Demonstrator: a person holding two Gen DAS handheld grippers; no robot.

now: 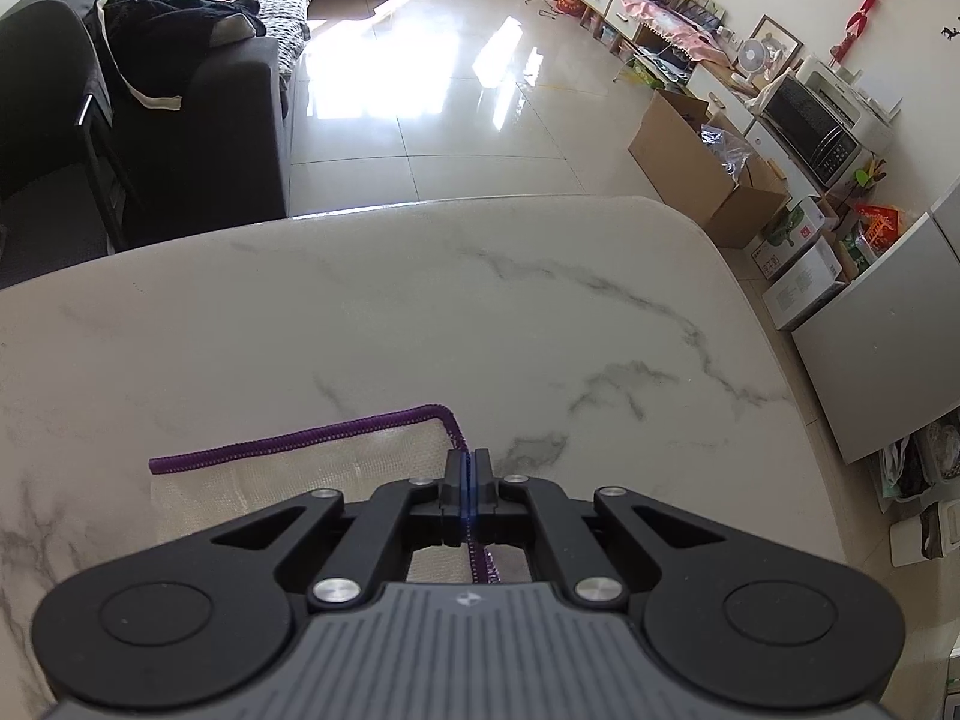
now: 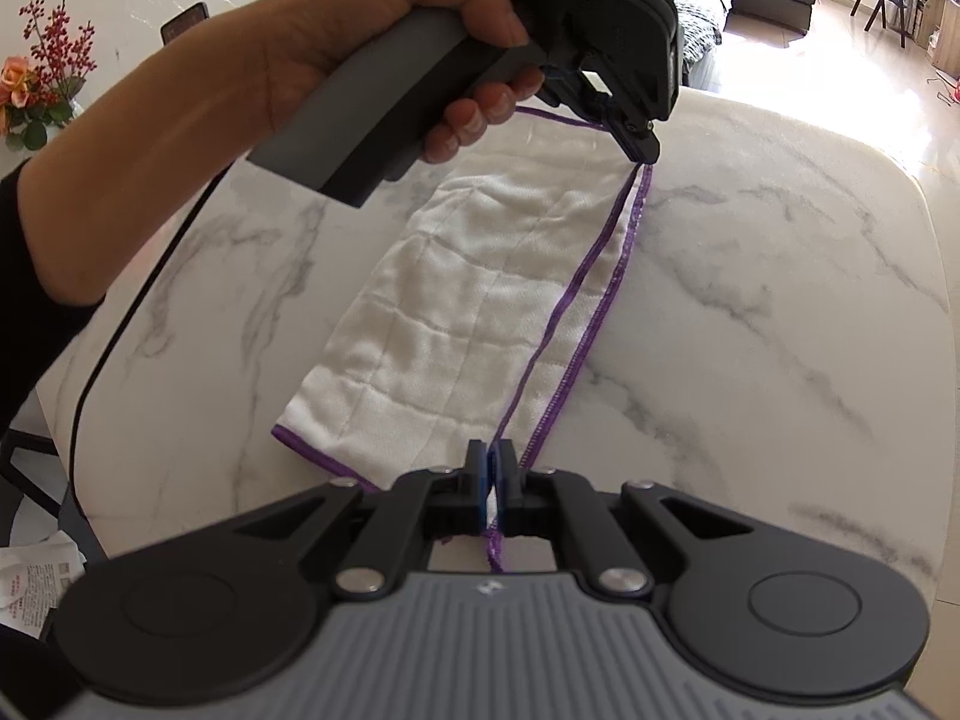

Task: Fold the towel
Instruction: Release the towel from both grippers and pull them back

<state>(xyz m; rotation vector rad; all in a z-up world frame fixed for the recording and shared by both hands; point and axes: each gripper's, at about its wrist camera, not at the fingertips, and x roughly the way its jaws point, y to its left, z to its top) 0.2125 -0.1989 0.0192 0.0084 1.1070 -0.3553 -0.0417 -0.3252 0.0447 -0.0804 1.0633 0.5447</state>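
The towel (image 2: 456, 312) lies on the desk (image 2: 750, 300), already doubled lengthwise. It looks light, soft and limp, so it will sag between grips. The left claw (image 2: 639, 147) pinches the far purple-hemmed corner; the right claw (image 2: 493, 468) pinches the near one. Corners seem the best holds.

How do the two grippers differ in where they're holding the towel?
The left gripper pinches the towel at its far corner, while the right gripper pinches the near corner on the same purple-trimmed side. The left gripper shows in both views, with the hand on its handle; the right gripper shows only in its own view. Both are shut on the purple edging.
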